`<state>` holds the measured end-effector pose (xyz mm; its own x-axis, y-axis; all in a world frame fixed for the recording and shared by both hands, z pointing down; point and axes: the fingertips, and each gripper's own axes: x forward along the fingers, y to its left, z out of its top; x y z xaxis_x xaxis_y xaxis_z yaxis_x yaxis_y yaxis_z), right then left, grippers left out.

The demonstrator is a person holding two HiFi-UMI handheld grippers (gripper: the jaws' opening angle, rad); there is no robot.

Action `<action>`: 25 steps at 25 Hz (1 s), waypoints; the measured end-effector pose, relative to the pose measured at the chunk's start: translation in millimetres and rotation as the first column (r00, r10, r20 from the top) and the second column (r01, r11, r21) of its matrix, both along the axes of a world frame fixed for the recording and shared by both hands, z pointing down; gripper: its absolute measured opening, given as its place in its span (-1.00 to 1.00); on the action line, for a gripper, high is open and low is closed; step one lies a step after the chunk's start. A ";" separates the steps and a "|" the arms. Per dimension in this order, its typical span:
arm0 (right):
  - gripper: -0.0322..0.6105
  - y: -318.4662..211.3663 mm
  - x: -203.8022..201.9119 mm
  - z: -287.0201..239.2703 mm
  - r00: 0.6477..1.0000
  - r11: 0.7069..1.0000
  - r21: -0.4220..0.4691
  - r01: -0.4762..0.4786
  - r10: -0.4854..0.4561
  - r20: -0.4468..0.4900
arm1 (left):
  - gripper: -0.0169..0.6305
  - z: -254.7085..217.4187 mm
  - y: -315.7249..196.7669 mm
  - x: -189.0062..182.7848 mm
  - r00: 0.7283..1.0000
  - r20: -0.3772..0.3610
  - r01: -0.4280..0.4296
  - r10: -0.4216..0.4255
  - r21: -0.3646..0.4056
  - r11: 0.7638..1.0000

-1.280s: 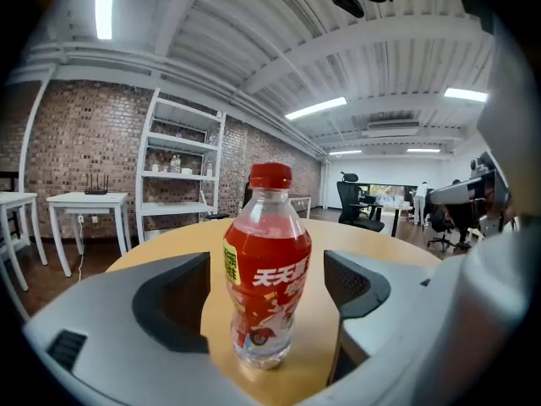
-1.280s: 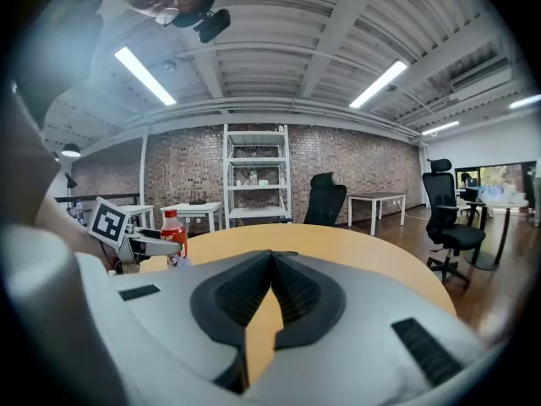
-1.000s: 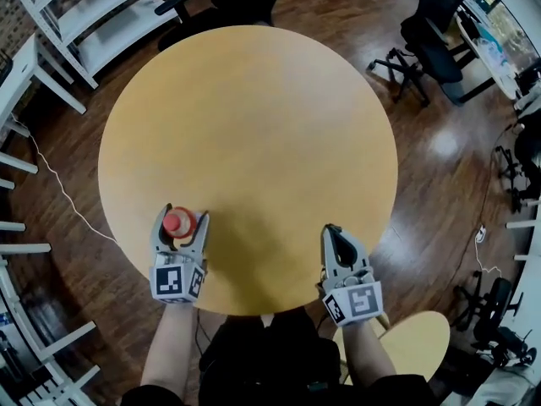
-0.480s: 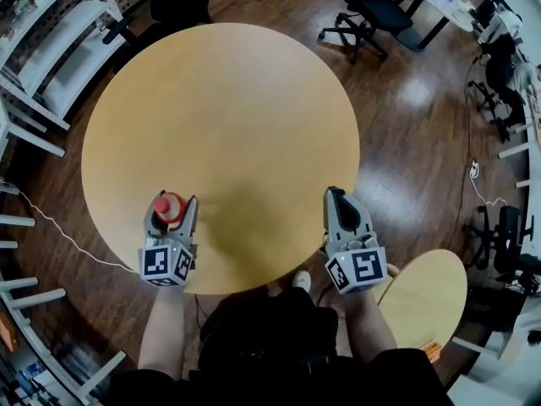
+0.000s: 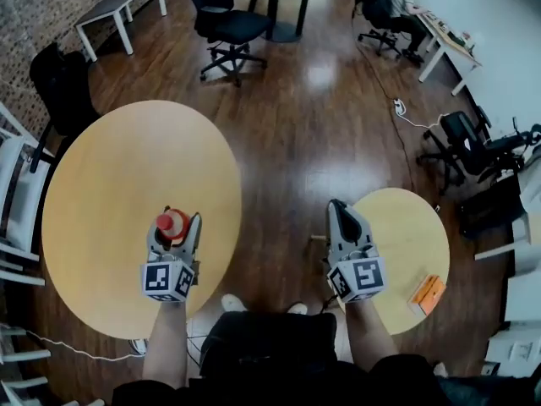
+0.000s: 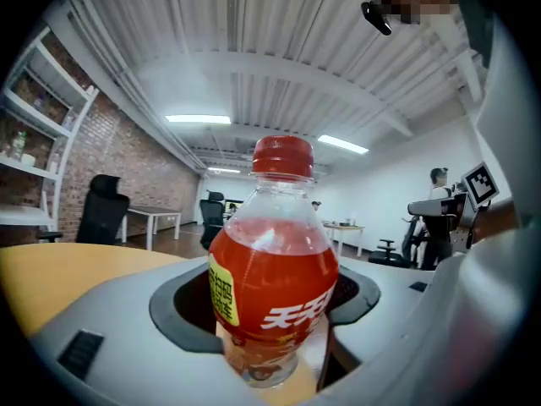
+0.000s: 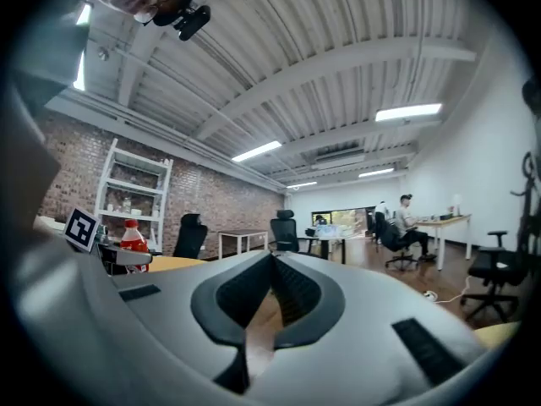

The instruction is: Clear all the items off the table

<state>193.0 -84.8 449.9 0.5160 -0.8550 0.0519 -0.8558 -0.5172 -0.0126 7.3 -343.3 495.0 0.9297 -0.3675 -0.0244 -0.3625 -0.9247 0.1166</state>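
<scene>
Red liquid fills the bottle that the left tool holds. In the head view the bottle stands upright between the jaws, cap up, over the near right part of the big round wooden desk. The right tool is out over the dark wood floor, between that desk and a smaller round desk. An orange object lies near the edge of the smaller one. Black office chairs stand further back.

The left gripper view shows the jaws set wide around the bottle's lower body, one on each side. They have just been closing, and the bottle is gripped between them. Its red cap and a yellow patch on the label face the camera. Part of the wooden top lies low at the left, with a brick wall behind it.

The right gripper view shows that tool's jaws fully together with nothing between them. Far to the left in this view are the bottle and the other tool's marker cube, in front of white shelving. A person sits at a far work table on the right.
</scene>
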 end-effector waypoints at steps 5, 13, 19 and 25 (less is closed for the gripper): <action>-0.89 146.6 43.4 -20.6 0.964 0.964 0.031 -0.265 0.266 -0.030 | 0.01 -16.8 108.3 106.9 0.960 -0.046 -0.275 0.275 0.004 0.962; -0.89 368.1 41.5 -25.0 0.811 0.813 0.062 -0.580 0.583 -0.058 | 0.01 -25.6 308.5 225.7 0.787 -0.083 -0.612 0.611 0.019 0.791; -0.89 483.5 11.1 -16.3 0.651 0.651 0.079 -0.755 0.758 -0.033 | 0.01 -22.4 429.2 269.9 0.625 -0.072 -0.780 0.777 -0.008 0.626; -0.89 511.8 -9.8 -8.4 0.542 0.542 0.076 -0.837 0.840 -0.023 | 0.01 -23.1 486.1 294.8 0.478 -0.048 -0.878 0.877 0.014 0.479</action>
<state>183.2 427.1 441.6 0.9992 -0.0312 -0.0249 -0.0320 -0.9990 -0.0323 302.1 142.9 471.8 0.7661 0.6384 -0.0743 0.6424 -0.7567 0.1211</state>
